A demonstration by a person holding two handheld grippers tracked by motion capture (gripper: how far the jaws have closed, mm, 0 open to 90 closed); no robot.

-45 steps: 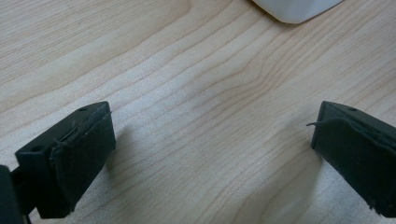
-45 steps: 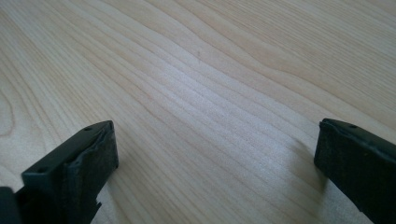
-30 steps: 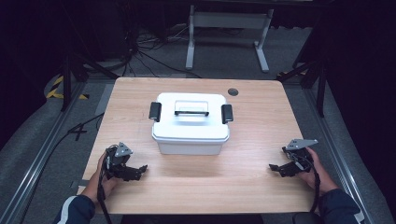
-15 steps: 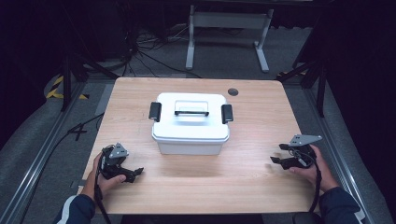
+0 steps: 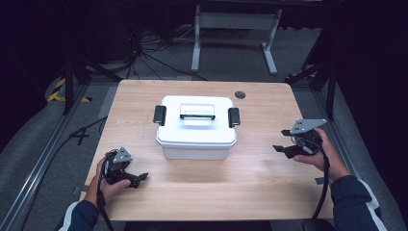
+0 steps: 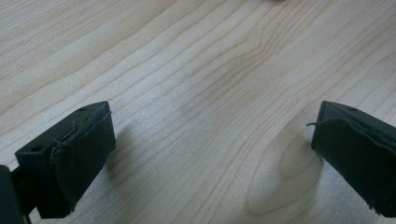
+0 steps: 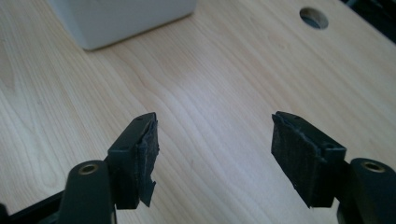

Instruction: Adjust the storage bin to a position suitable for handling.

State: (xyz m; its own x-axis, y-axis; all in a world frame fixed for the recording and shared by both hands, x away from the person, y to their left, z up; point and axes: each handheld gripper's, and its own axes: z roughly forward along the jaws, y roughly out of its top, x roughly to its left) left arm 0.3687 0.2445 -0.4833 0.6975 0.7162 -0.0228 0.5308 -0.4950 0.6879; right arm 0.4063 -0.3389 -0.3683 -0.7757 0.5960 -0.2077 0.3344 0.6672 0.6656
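You see a white box (image 5: 196, 127) with black latches (image 5: 159, 115) on a pale wood-grain table (image 5: 269, 168). Your grippers' pads (image 7: 148, 154) are black, their top plates (image 5: 306, 125) grey.

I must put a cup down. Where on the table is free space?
Free: the wide strip of table between the white box and the near edge, between both tools. Also behind the box, beside the round hole. Crowded: only the near corners, around the left tool and right tool.

No readable text, labels, brands or numbers on any surface in view.
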